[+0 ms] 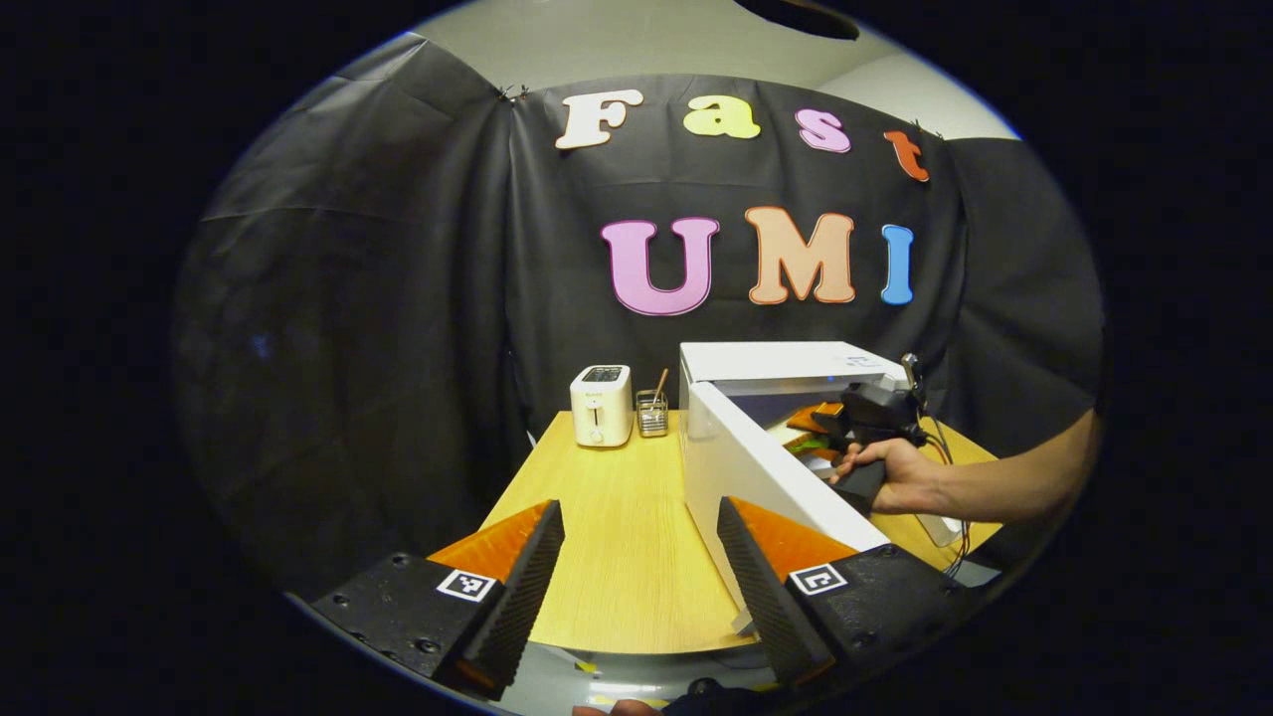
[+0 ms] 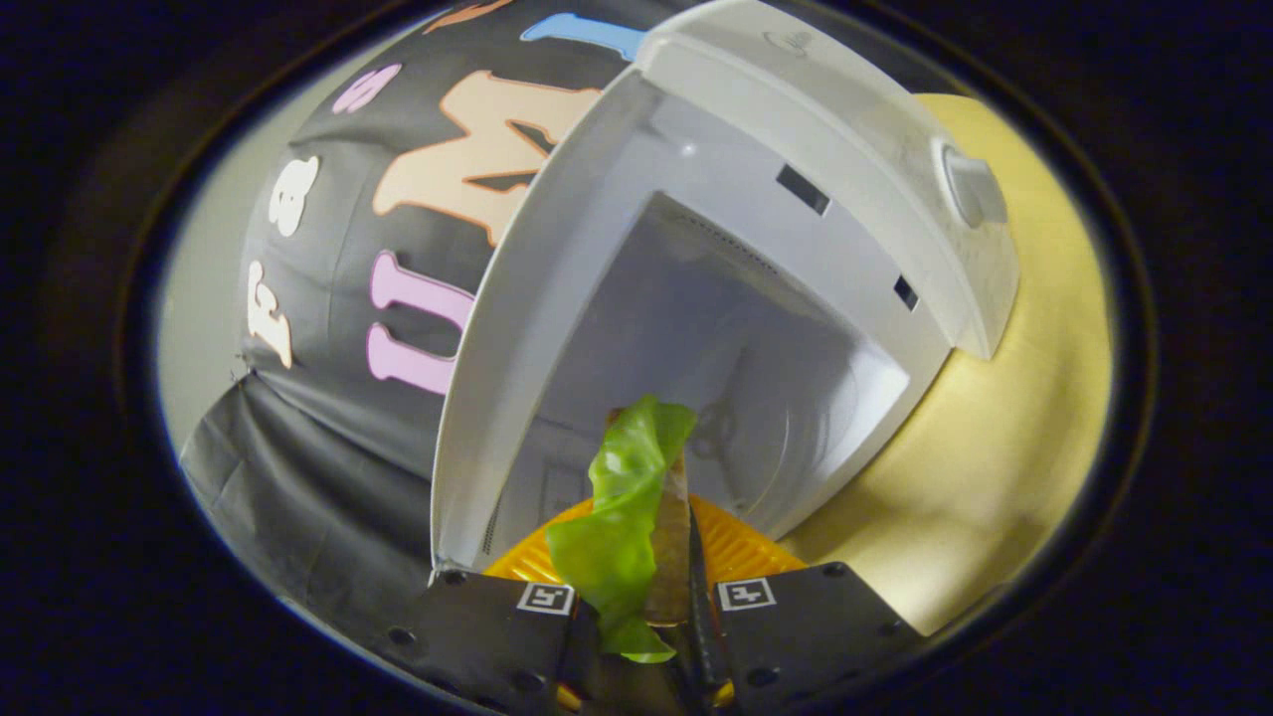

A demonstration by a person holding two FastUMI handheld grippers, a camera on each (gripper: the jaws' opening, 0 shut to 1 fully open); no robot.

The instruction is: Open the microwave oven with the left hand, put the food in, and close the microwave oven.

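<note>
Right gripper view: right claw (image 2: 641,636) clamps food (image 2: 622,527), perhaps a sandwich, partly hidden; left claw (image 1: 636,567) wide.

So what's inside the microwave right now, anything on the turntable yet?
The microwave cavity looks bare: pale walls and a faint round turntable. The food, lettuce and bread pinched in the right gripper, sits at the opening and covers the front of the floor.

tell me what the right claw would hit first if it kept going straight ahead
Probably the back wall of the open microwave: the right claw, holding the food, points into its cavity. Depth is unclear.
</note>
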